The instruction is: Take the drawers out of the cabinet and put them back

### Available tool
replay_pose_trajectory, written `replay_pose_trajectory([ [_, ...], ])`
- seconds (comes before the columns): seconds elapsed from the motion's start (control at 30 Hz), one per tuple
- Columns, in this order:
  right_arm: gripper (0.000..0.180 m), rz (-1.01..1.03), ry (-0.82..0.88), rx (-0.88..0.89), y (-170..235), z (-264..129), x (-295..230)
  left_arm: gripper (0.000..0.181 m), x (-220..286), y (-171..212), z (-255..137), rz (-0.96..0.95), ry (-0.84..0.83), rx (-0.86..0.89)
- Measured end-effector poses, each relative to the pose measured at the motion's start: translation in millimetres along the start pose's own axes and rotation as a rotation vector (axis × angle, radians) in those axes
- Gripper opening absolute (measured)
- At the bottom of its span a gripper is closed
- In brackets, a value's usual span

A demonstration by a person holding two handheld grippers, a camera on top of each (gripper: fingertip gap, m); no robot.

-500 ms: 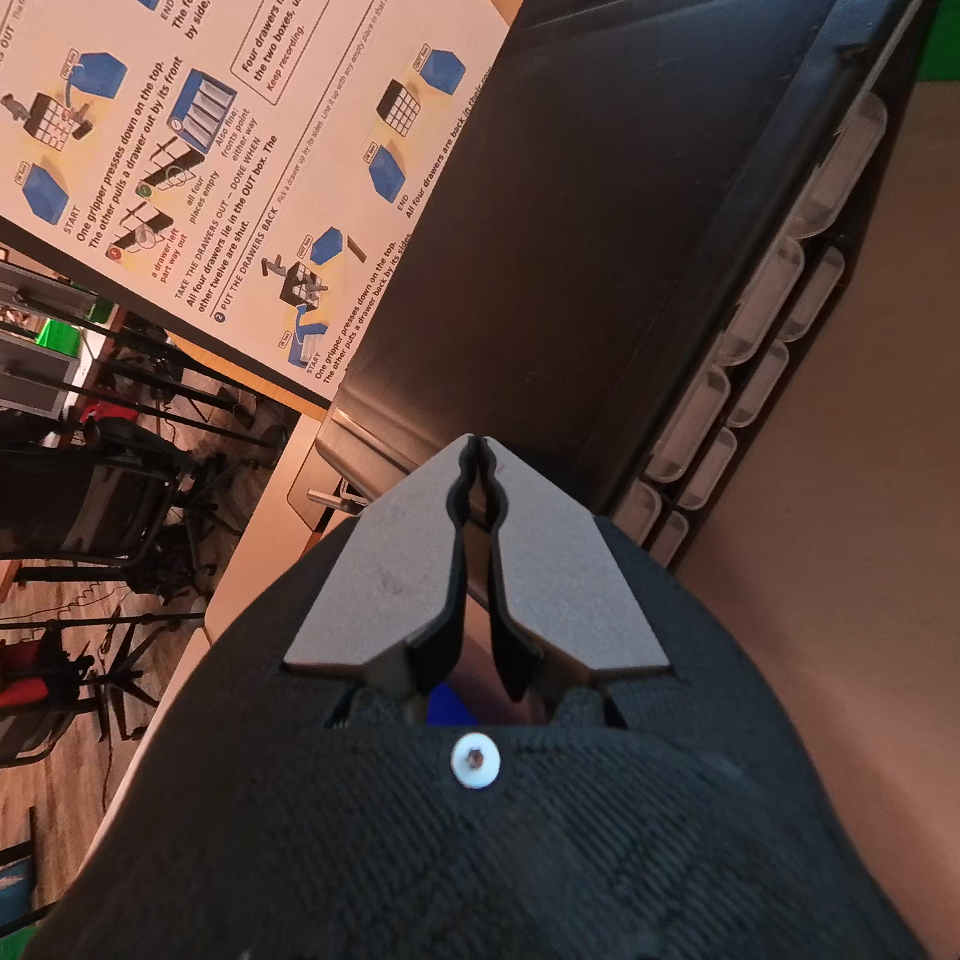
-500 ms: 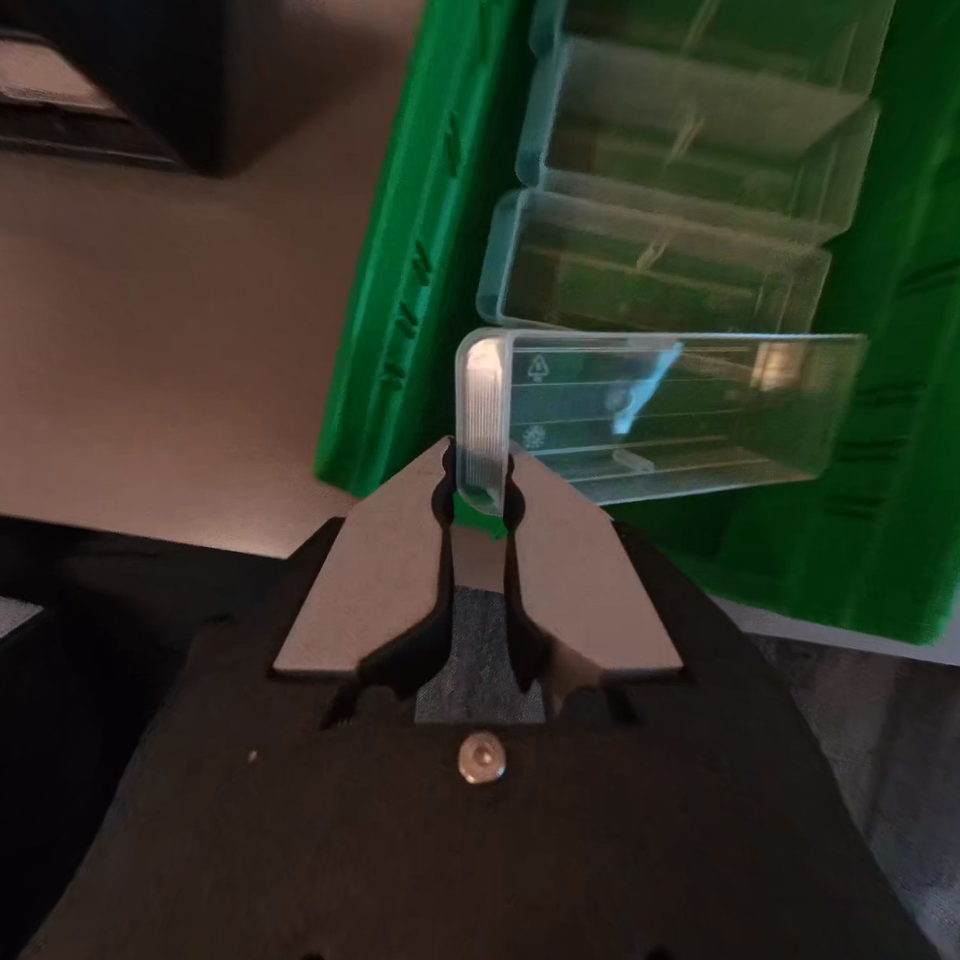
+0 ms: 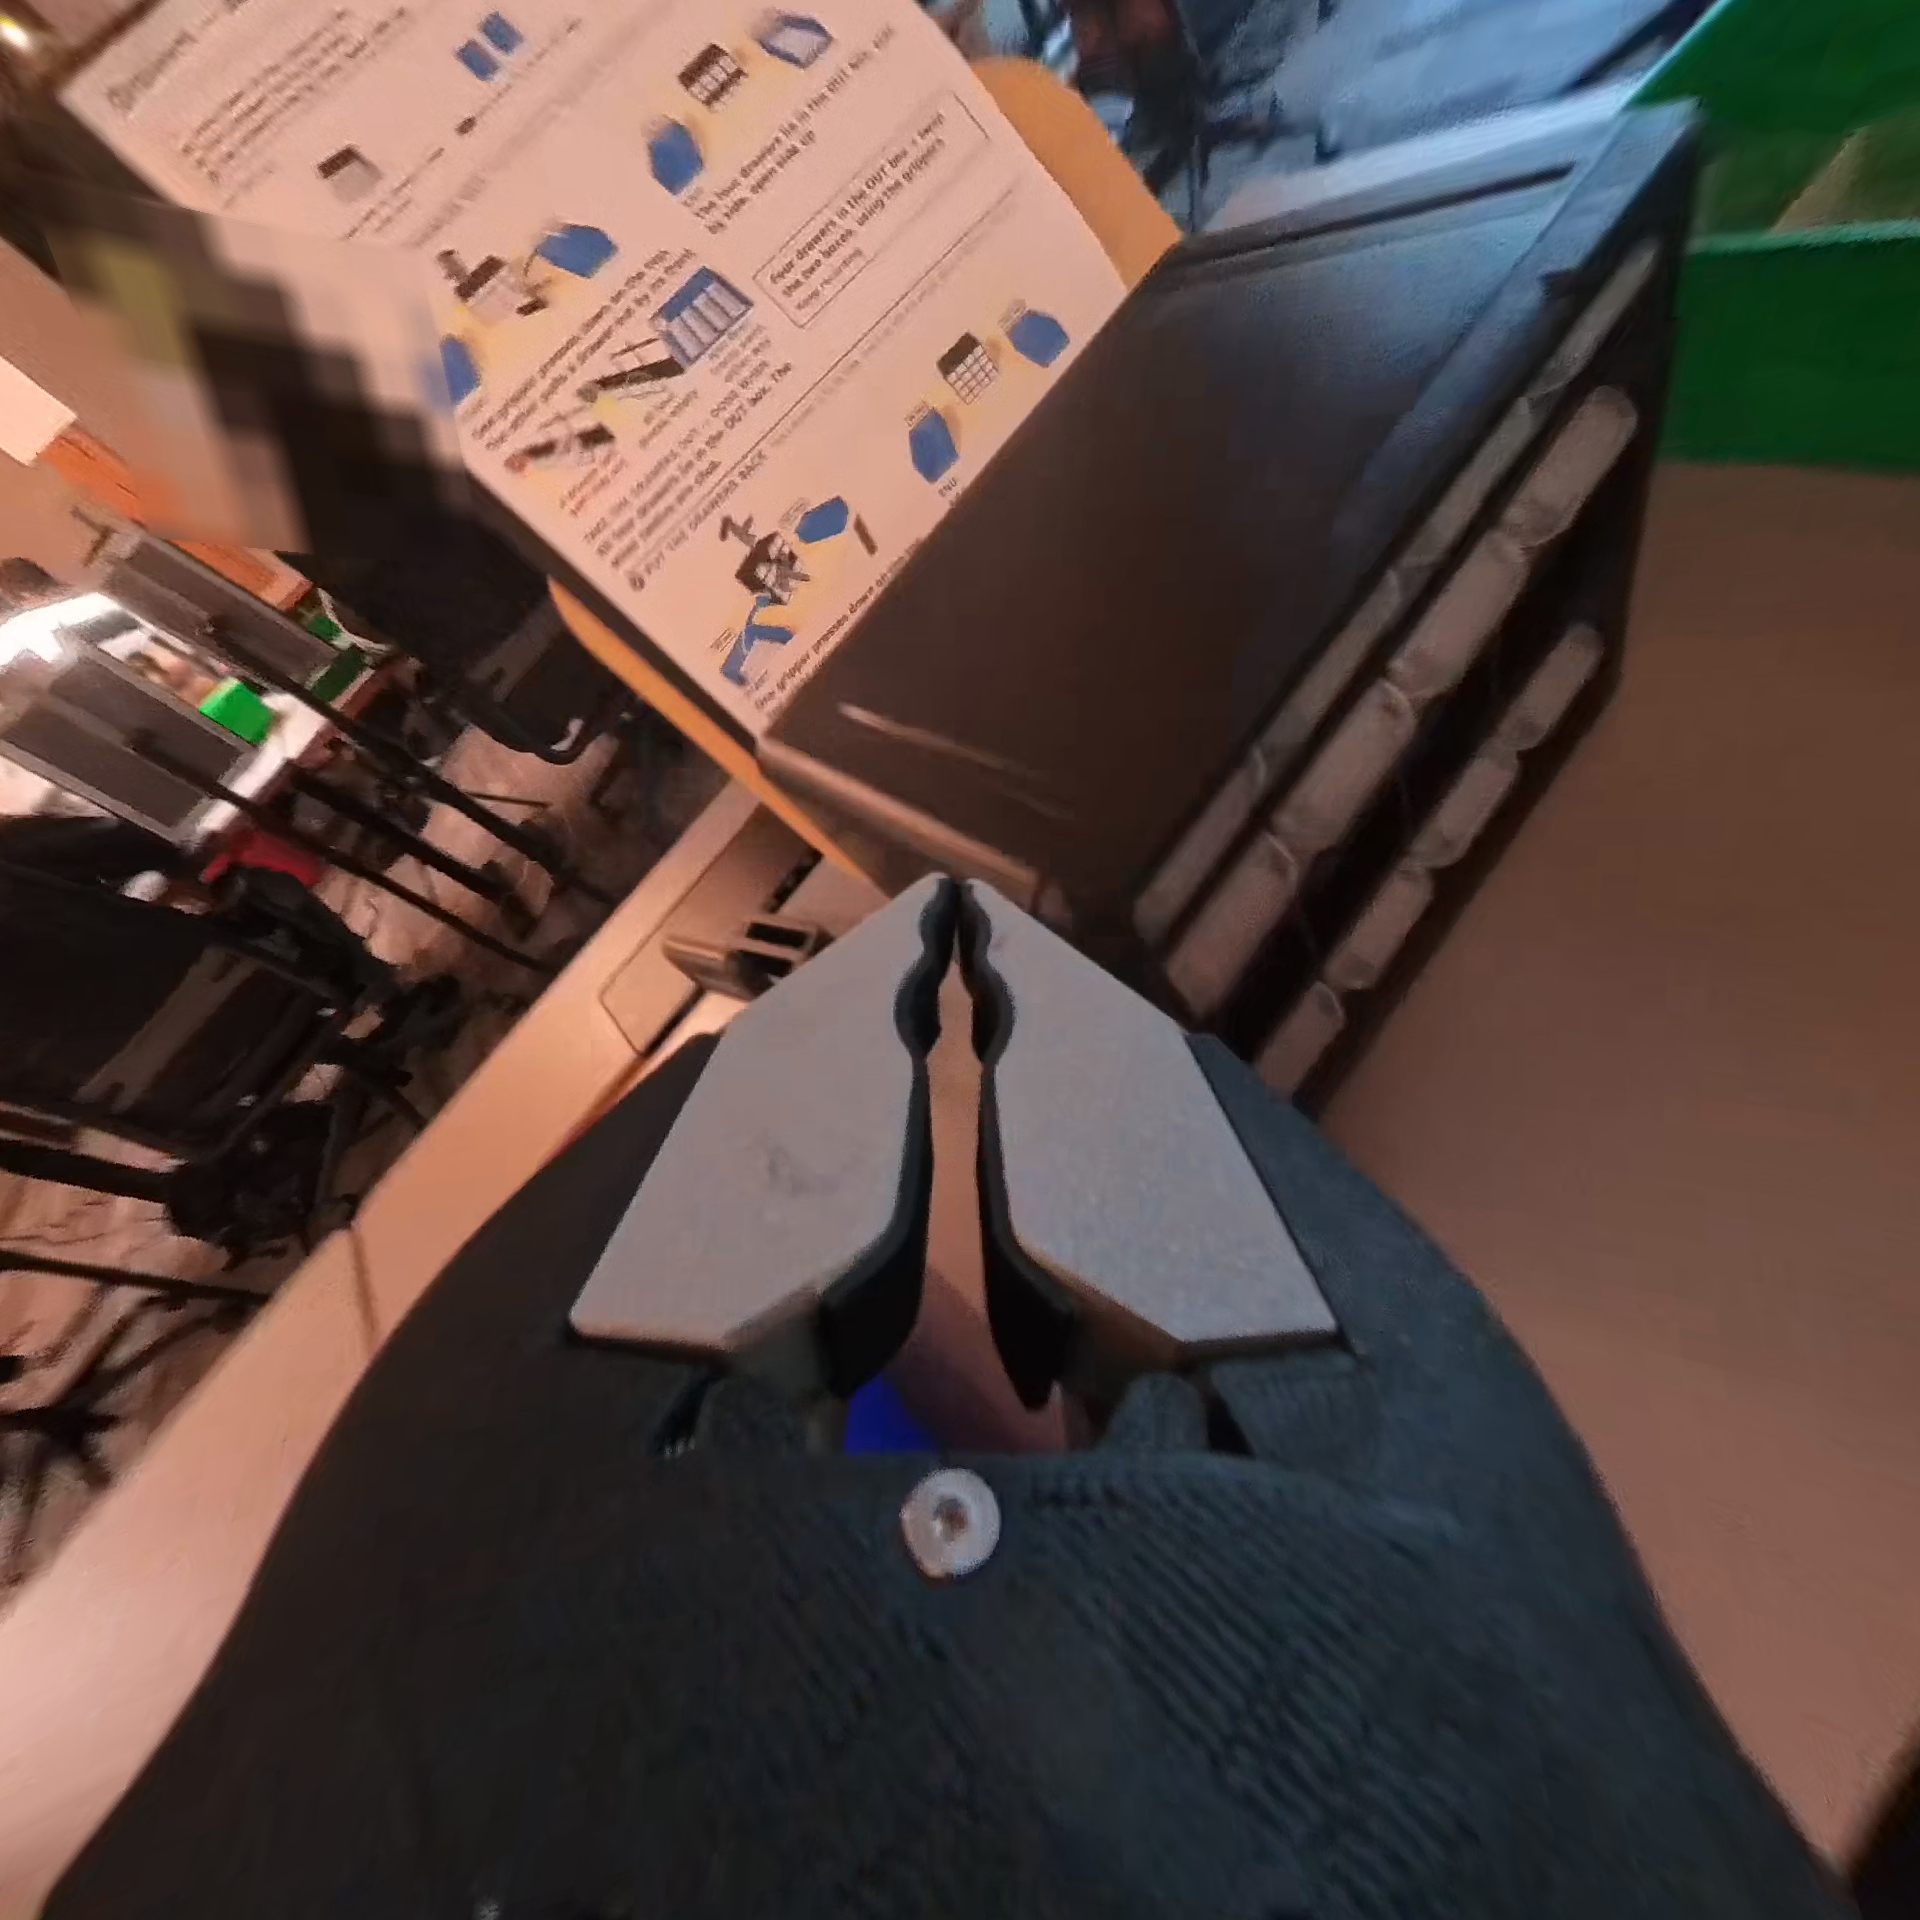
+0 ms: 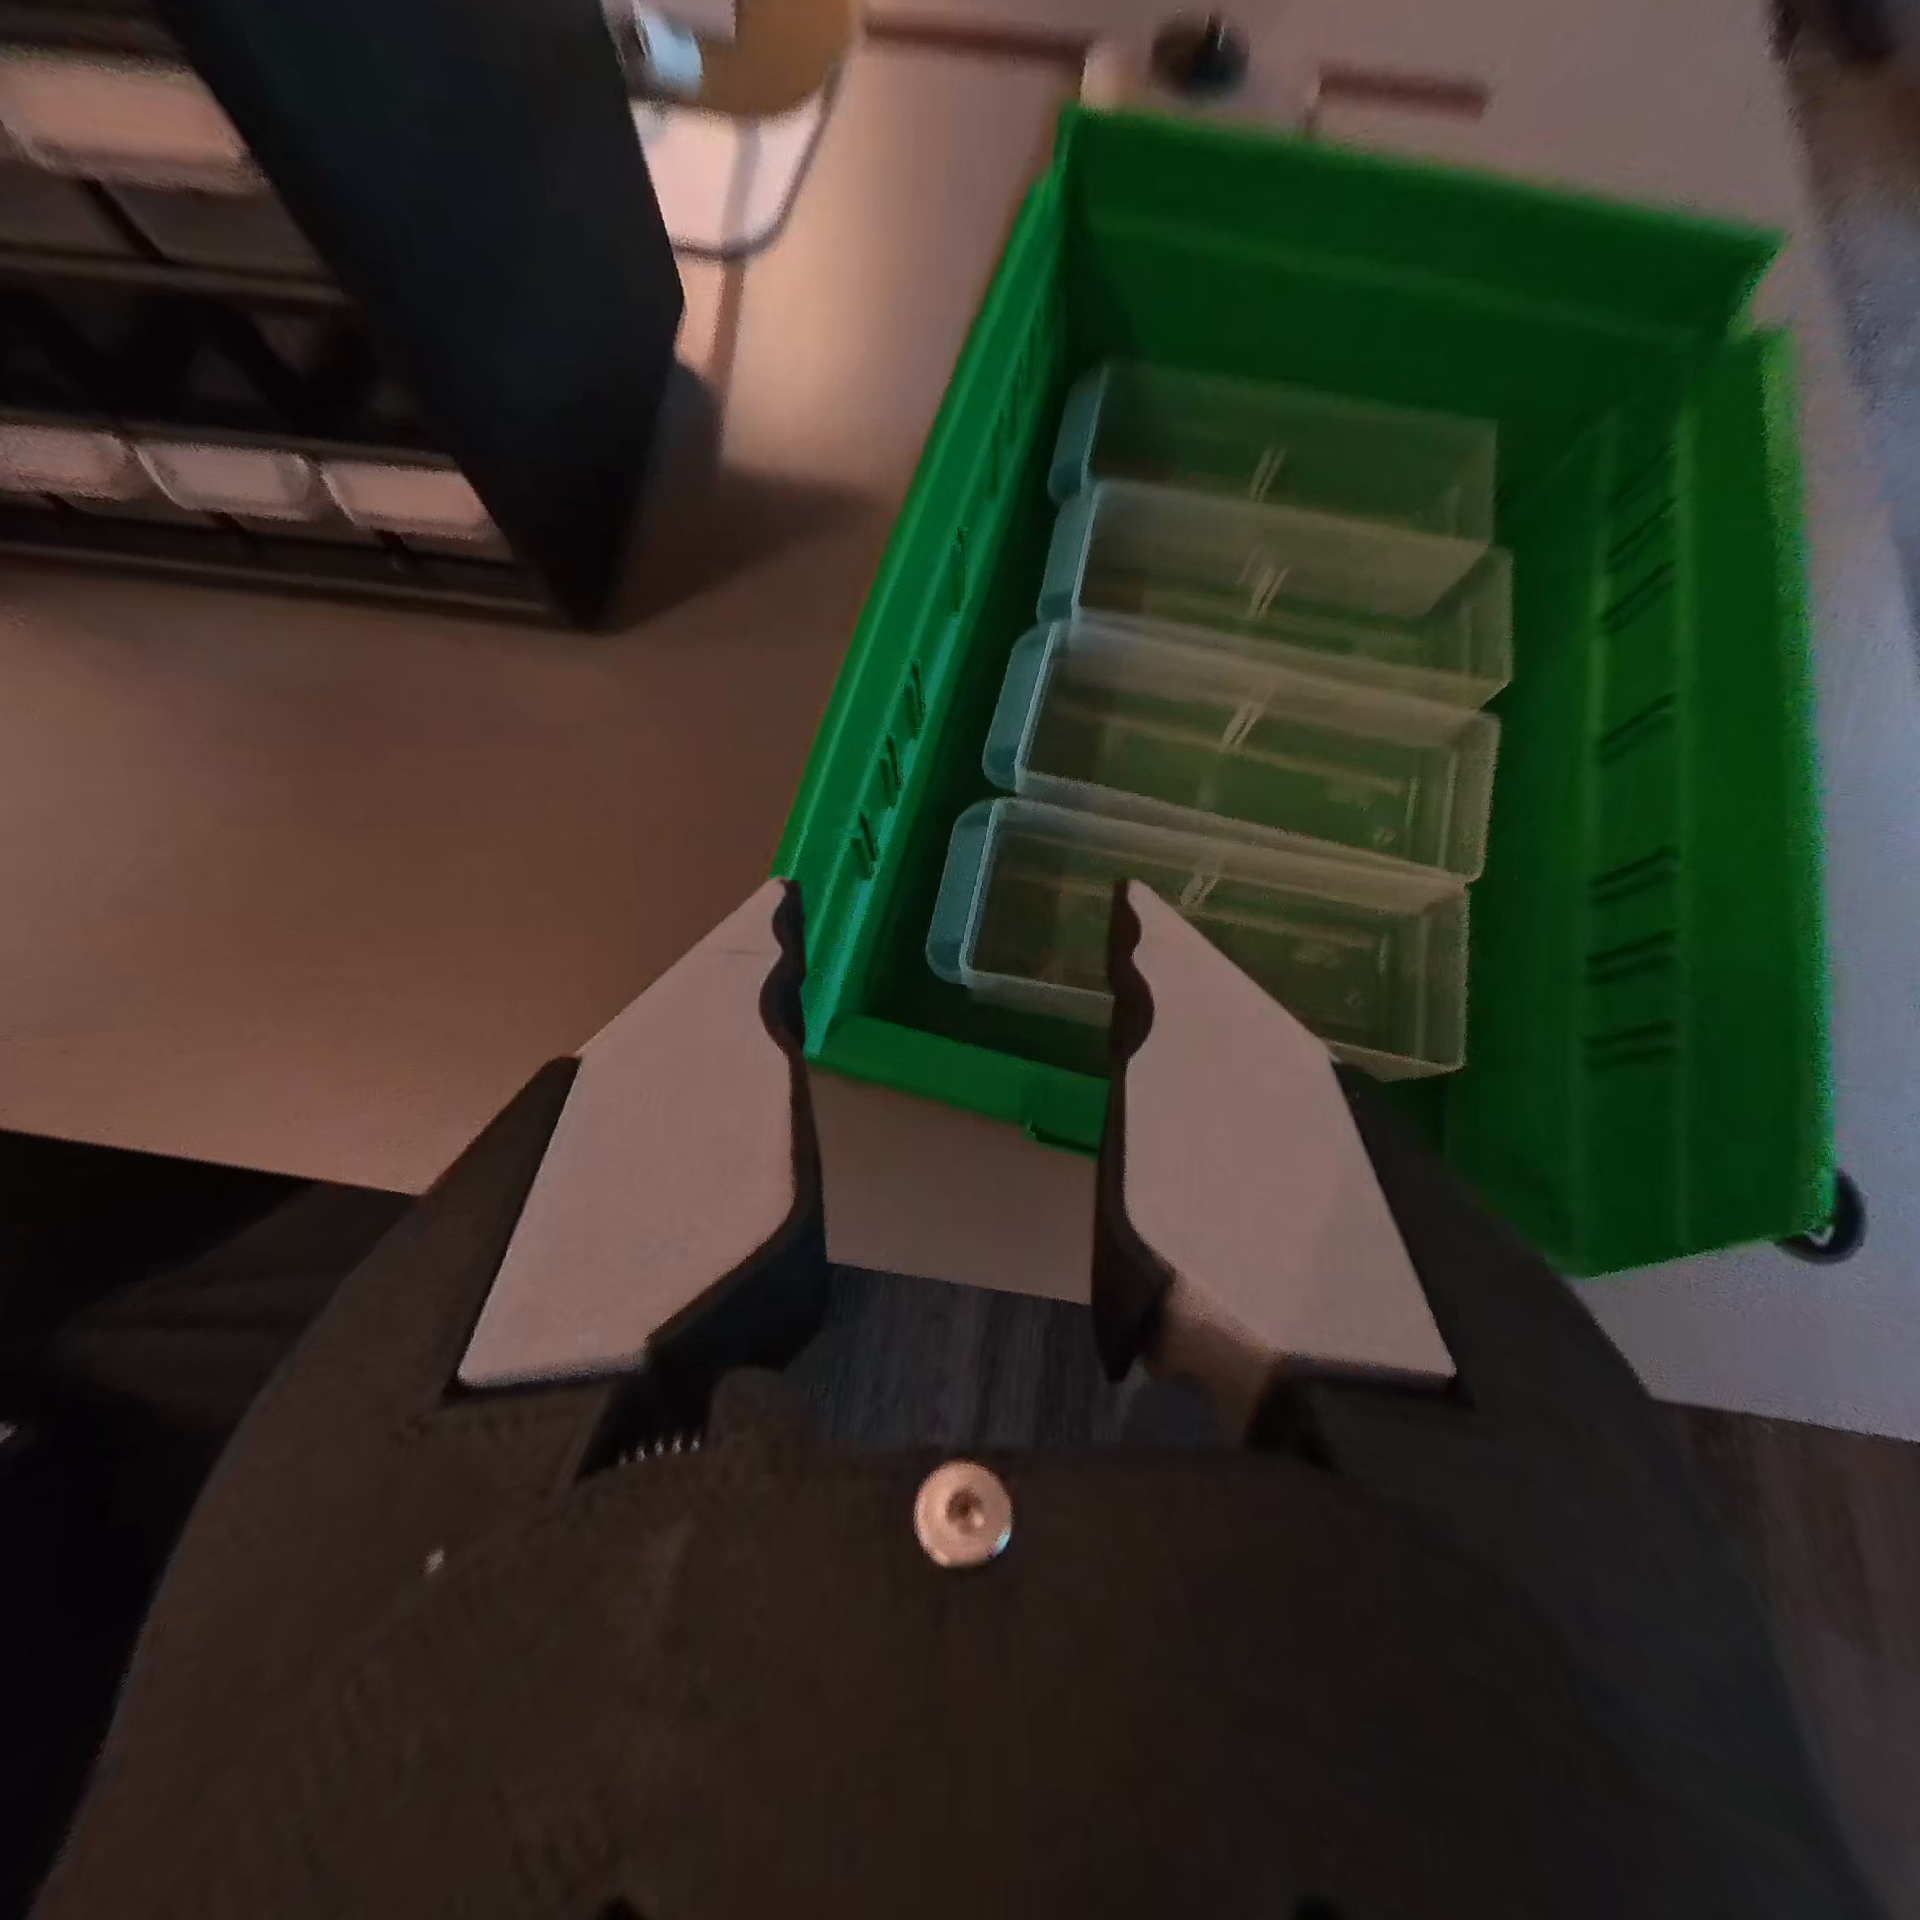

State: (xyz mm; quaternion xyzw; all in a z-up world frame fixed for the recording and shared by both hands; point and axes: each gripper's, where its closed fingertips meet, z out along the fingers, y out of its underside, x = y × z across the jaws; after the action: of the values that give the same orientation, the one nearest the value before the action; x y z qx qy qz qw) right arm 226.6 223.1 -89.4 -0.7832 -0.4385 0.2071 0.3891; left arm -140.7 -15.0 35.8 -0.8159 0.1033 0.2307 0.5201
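In the right wrist view, a green bin point(image 4: 1683, 831) filled the upper right of the frame, resting on the tan surface point(image 4: 364, 810). Four clear drawers point(image 4: 1236, 727) lay in it side by side, open tops up, in a row running from the far end toward the near wall. The nearest drawer point(image 4: 1247, 966) lay just inside the bin's near wall. The right gripper point(image 4: 951, 914) hovered above the bin's near corner with its jaws spread wide and nothing between them.

The black cabinet point(image 4: 436, 291) stood in the upper left of that view, well apart from the bin. Pale drawer fronts showed in its rows, along with some dark slots, though blur hid the detail.

In the left wrist view, the left gripper point(image 3: 956, 904) had its jaws pressed together at the tips and held nothing. The cabinet point(image 3: 1195, 582) sat just beyond it in the centre right of the frame, with rows of drawer fronts point(image 3: 1455, 644) along its right face. A printed instruction sheet point(image 3: 644, 270) lay in the upper left behind the cabinet, and a corner of the green bin point(image 3: 1808, 343) showed at the upper right.
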Motion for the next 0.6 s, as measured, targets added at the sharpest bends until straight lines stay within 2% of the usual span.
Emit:
replay_pose_trajectory([
  [0.1, 0.058, -0.057, -0.068, 0.118, -4, -19, -14, 0.0, 9, 40, -47, -0.146, 0.064, 0.043],
  [0.17, 0.066, -0.1, -0.095, 0.166, -4, -25, -23, 0.0, 16, 74, -69, -0.232, 0.069, 0.041],
  [0.33, 0.079, -0.108, -0.166, 0.211, -4, -19, -46, 0.0, 15, 150, -101, -0.323, -0.067, -0.065],
  [0.4, 0.083, -0.106, -0.185, 0.216, -5, -12, -54, 0.0, 15, 161, -110, -0.359, -0.078, -0.064],
  [0.6, 0.08, -0.142, -0.151, 0.177, -1, 8, -69, 0.0, 18, 167, -125, -0.401, -0.058, -0.037],
])
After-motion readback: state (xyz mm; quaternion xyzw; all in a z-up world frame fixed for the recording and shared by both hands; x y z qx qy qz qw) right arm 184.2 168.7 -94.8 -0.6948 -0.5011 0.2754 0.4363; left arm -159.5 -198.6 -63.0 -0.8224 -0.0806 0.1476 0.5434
